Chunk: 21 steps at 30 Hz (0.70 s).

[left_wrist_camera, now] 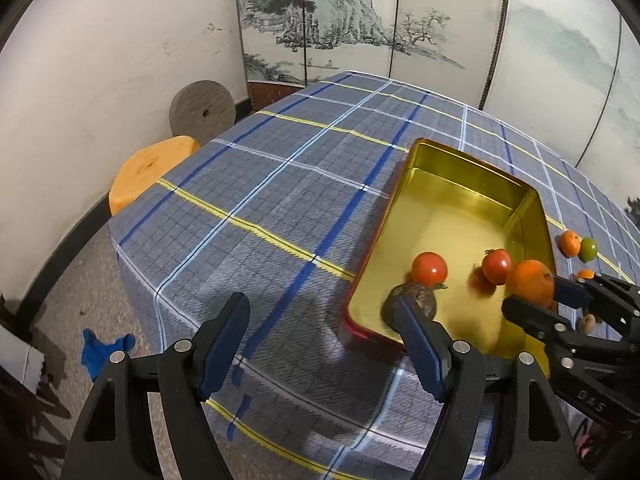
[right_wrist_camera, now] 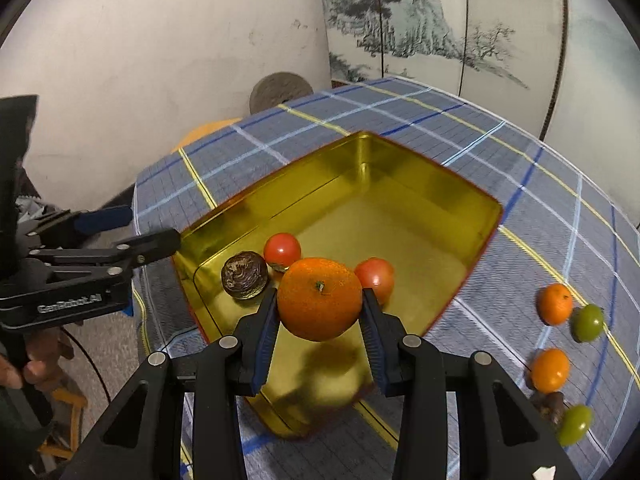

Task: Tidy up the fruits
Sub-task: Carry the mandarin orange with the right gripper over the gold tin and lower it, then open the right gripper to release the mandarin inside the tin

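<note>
A gold tin box [right_wrist_camera: 400, 184] with a red outside sits on the plaid tablecloth; it also shows in the left wrist view [left_wrist_camera: 460, 168]. Inside lie two red tomatoes [right_wrist_camera: 282, 249] [right_wrist_camera: 376, 276] and a dark brown wrinkled fruit [right_wrist_camera: 244, 275]. My right gripper [right_wrist_camera: 320, 312] is shut on a large orange [right_wrist_camera: 320, 304] and holds it above the box's near end. My left gripper [left_wrist_camera: 320, 328] is open and empty, just left of the box. In the left wrist view the right gripper [left_wrist_camera: 560, 300] holds the orange [left_wrist_camera: 530, 282] over the box.
Loose on the cloth right of the box are two small oranges [right_wrist_camera: 554, 303] [right_wrist_camera: 550, 369], two green fruits [right_wrist_camera: 587, 322] [right_wrist_camera: 574, 424] and a brown fruit [right_wrist_camera: 550, 402]. An orange stool [left_wrist_camera: 152, 170] and a grey stone disc [left_wrist_camera: 202, 110] stand beyond the table's left edge.
</note>
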### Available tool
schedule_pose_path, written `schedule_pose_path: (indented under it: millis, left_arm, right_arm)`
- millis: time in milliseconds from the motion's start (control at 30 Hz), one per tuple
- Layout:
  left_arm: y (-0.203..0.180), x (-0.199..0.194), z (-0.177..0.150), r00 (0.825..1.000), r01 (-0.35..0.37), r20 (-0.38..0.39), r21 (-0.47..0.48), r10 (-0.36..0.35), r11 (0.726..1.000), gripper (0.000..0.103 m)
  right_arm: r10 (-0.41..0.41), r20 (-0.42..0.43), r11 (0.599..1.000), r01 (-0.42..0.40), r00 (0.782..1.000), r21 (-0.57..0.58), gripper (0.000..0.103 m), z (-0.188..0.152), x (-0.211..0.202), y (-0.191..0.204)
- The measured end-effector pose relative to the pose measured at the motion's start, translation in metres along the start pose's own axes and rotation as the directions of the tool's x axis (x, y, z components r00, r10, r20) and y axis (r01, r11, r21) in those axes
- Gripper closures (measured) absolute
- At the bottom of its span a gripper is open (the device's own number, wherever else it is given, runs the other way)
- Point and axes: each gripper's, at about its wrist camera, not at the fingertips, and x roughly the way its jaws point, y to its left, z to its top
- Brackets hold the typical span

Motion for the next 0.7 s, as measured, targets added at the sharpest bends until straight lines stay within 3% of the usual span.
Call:
schedule_pose_path:
  millis: [467,700]
  left_arm:
    - [0.003,0.007,-0.003,1.000,0.006,-0.024,-0.005,-0.006,1.000,0.028]
    - [0.000,0.006,-0.005,0.999,0.018,-0.029,0.000,-0.018,1.000,0.028]
  right_arm:
    - [-0.023,-0.100,0.999,0.021,0.995,-0.027,0.066,0.000,0.035,0.006]
    - [-0.042,-0.109,0.998,0.037,0.993,-0.051,0.065,0.001,0.040,0.009]
